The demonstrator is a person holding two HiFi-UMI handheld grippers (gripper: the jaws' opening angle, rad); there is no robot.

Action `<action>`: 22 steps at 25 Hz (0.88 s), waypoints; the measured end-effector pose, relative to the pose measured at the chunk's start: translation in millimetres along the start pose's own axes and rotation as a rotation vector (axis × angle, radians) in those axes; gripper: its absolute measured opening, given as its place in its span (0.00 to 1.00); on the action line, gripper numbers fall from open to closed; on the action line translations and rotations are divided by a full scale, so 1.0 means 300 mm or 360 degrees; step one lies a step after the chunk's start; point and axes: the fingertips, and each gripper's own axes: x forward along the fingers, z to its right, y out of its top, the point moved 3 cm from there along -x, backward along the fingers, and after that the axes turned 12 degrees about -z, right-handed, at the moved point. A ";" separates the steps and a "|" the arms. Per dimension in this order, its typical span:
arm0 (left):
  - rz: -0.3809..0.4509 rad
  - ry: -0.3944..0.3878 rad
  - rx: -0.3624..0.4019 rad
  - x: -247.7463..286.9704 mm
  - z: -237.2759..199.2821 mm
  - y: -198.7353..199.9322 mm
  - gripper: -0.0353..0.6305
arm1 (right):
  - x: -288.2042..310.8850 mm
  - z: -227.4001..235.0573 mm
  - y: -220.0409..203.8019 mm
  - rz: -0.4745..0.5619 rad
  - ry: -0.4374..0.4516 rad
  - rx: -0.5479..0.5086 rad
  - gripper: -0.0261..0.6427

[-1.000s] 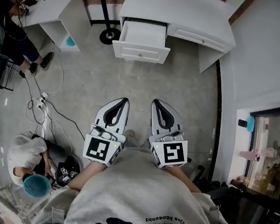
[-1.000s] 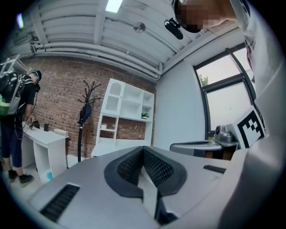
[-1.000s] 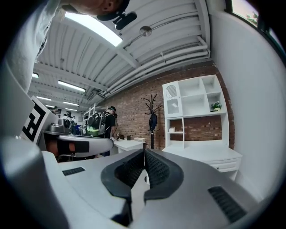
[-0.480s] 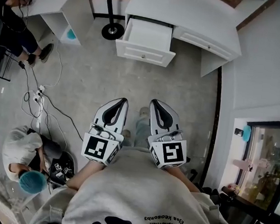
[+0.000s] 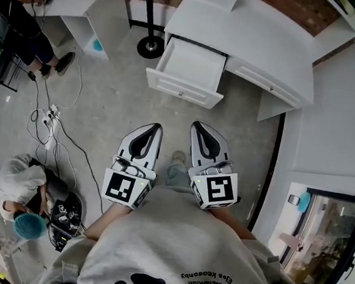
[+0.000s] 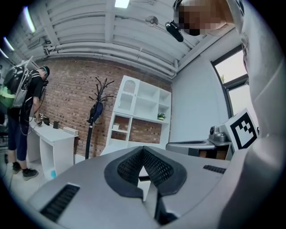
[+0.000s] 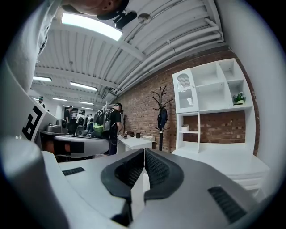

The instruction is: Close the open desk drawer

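White panelled desk drawer [image 5: 188, 70] stands pulled out of the white desk [image 5: 264, 37] at twelve o'clock, so no closing is done yet. The grey left gripper [image 5: 157, 127] and grey right gripper [image 5: 196, 127], well apart at its six o'clock, have jaws pressed together and empty. The approach and the push are left.

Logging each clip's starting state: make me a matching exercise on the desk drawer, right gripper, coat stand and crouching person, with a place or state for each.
Things:
1. desk drawer
2. right gripper
3. coat stand
4. crouching person

Place or state:
A. jaws together, nothing between them
B. lower left of the head view
C. pulled out, open
D. just left of the drawer in the head view

Pairs: 1-C, 2-A, 3-D, 4-B
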 end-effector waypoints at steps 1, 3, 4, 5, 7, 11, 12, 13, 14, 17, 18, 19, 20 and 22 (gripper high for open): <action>0.0009 0.0020 0.0000 0.035 0.005 0.011 0.08 | 0.020 0.034 0.008 0.0004 0.0027 -0.0016 0.09; 0.0023 0.0054 -0.0002 0.103 0.015 0.027 0.08 | 0.054 0.101 0.018 0.0009 0.0069 -0.0034 0.09; 0.0027 0.0070 -0.0004 0.135 0.015 0.032 0.08 | 0.071 0.130 0.020 0.0010 0.0086 -0.0040 0.09; 0.0029 0.0087 -0.0008 0.164 0.013 0.036 0.08 | 0.089 0.155 0.021 0.0010 0.0103 -0.0046 0.09; 0.0034 0.0125 -0.0015 0.210 0.002 0.042 0.08 | 0.123 0.194 0.019 0.0005 0.0136 -0.0050 0.09; 0.0028 0.0165 0.0013 0.269 0.007 0.048 0.08 | 0.160 0.261 0.016 0.0014 0.0174 -0.0036 0.09; 0.0018 0.0162 0.0027 0.278 0.012 0.049 0.08 | 0.164 0.275 0.016 0.0018 0.0176 -0.0029 0.09; 0.0013 0.0164 0.0033 0.286 0.014 0.052 0.08 | 0.169 0.285 0.017 0.0021 0.0176 -0.0022 0.09; 0.0014 0.0171 0.0030 0.293 0.014 0.057 0.08 | 0.174 0.294 0.018 0.0022 0.0177 -0.0014 0.09; 0.0005 0.0157 0.0051 0.316 0.014 0.064 0.08 | 0.189 0.315 0.021 0.0023 0.0175 0.0015 0.09; 0.0000 0.0153 0.0053 0.324 0.012 0.064 0.08 | 0.193 0.321 0.020 0.0021 0.0173 0.0025 0.09; -0.0010 0.0159 0.0044 0.333 0.007 0.065 0.08 | 0.196 0.325 0.017 0.0017 0.0169 0.0036 0.09; -0.0023 0.0164 0.0035 0.340 0.000 0.064 0.08 | 0.201 0.327 0.013 0.0011 0.0163 0.0047 0.09; -0.0047 0.0152 0.0033 0.356 -0.027 0.064 0.08 | 0.223 0.326 0.008 -0.0001 0.0145 0.0067 0.09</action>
